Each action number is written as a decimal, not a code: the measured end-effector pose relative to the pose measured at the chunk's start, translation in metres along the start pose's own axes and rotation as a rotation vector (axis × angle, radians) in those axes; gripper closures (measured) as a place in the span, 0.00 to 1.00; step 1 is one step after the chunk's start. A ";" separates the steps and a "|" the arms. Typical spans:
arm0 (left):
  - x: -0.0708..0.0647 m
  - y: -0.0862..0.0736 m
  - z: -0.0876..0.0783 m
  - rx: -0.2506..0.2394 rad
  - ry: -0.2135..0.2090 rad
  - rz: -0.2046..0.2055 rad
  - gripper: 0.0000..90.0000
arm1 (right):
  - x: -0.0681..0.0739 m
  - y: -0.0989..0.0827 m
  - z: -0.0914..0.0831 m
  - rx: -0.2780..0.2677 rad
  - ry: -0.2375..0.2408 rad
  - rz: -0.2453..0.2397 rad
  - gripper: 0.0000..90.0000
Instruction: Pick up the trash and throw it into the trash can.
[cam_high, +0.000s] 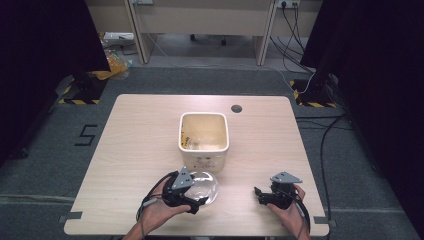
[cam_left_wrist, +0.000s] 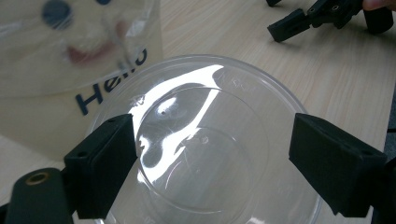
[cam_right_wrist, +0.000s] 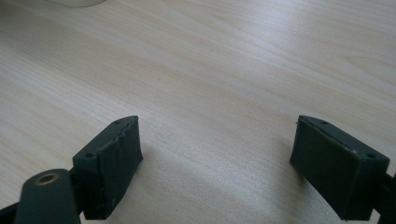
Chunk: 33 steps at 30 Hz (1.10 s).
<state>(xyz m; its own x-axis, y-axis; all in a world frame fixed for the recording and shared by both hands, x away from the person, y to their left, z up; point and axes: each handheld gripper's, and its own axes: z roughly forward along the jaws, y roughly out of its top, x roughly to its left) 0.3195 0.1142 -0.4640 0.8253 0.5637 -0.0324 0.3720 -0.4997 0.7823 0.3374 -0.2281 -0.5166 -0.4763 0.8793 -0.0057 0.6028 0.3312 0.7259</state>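
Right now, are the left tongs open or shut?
Open: the left tongs stand spread around the clear plastic bowl, one jaw at each side.

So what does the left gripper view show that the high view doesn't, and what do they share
The left gripper view shows the left gripper's jaws set wide, one on either side of the clear plastic lid, and blue "Hello" lettering on the cream bin's side. The high view takes in the bin's open top, the whole wooden table, the round grey disc near its far edge, and the floor with cables. Both show the lid, the bin, the tabletop and the right gripper.
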 end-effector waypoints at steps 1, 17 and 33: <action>0.000 0.001 0.001 0.000 -0.003 0.002 0.16 | 0.000 0.000 0.000 0.000 0.000 0.000 0.18; 0.035 -0.003 -0.046 -0.071 0.044 -0.030 0.17 | 0.003 0.001 -0.002 -0.048 0.097 0.011 0.22; 0.057 -0.063 -0.040 -0.013 0.088 -0.046 0.18 | 0.042 0.017 -0.010 -0.115 0.218 -0.106 0.23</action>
<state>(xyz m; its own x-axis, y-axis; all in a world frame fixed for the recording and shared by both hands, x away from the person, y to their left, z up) 0.3262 0.2045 -0.4904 0.7668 0.6418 -0.0143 0.4028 -0.4636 0.7892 0.3209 -0.1889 -0.4976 -0.6670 0.7431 0.0539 0.4716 0.3651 0.8027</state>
